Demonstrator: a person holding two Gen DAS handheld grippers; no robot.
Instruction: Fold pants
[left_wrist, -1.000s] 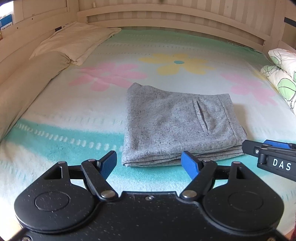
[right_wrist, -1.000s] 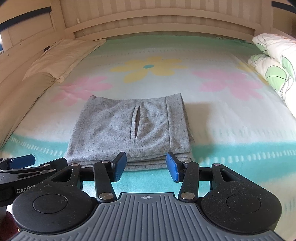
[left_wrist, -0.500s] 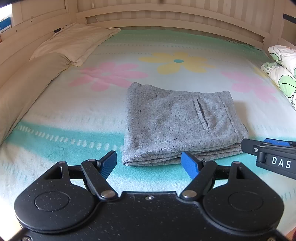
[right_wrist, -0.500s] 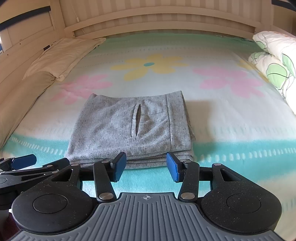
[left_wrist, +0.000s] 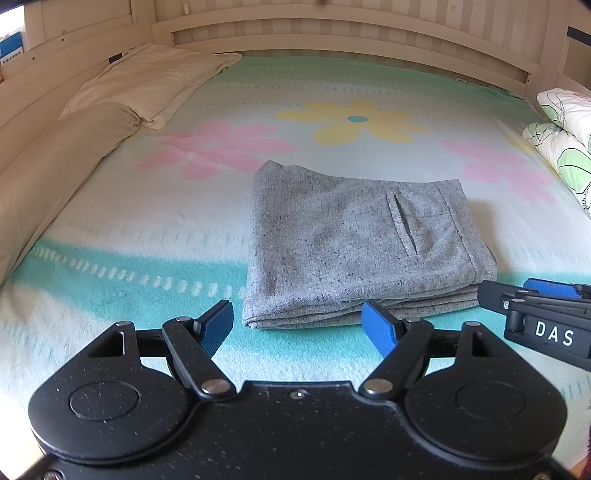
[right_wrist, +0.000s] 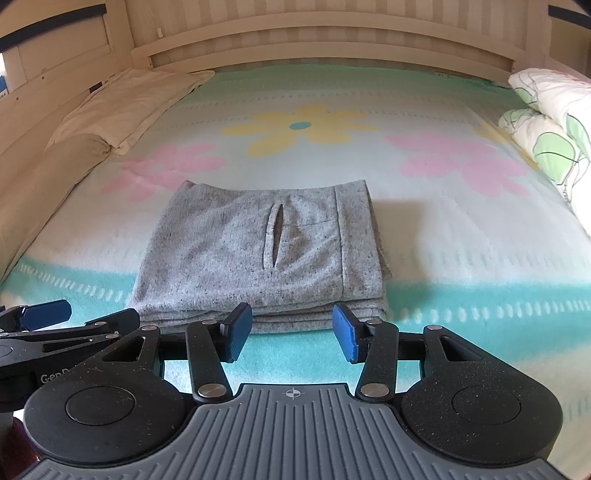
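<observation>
The grey speckled pants (left_wrist: 354, 243) lie folded into a flat stack of several layers on the flowered bed cover, pocket slit facing up; they also show in the right wrist view (right_wrist: 258, 254). My left gripper (left_wrist: 297, 326) is open and empty, just short of the stack's near edge. My right gripper (right_wrist: 291, 330) is open and empty, also just in front of the near edge. The right gripper's tip shows at the right of the left wrist view (left_wrist: 543, 295). The left gripper's tip shows at the left of the right wrist view (right_wrist: 44, 314).
A cream pillow (left_wrist: 147, 81) and a beige bolster (left_wrist: 48, 177) lie along the left side. A leaf-print quilt (right_wrist: 546, 122) is bunched at the right. A wooden headboard (right_wrist: 325, 40) closes the far end. The flowered blanket (left_wrist: 354, 118) covers the mattress.
Both grippers have drawn back and risen slightly from the folded pants. The pants have not moved.
</observation>
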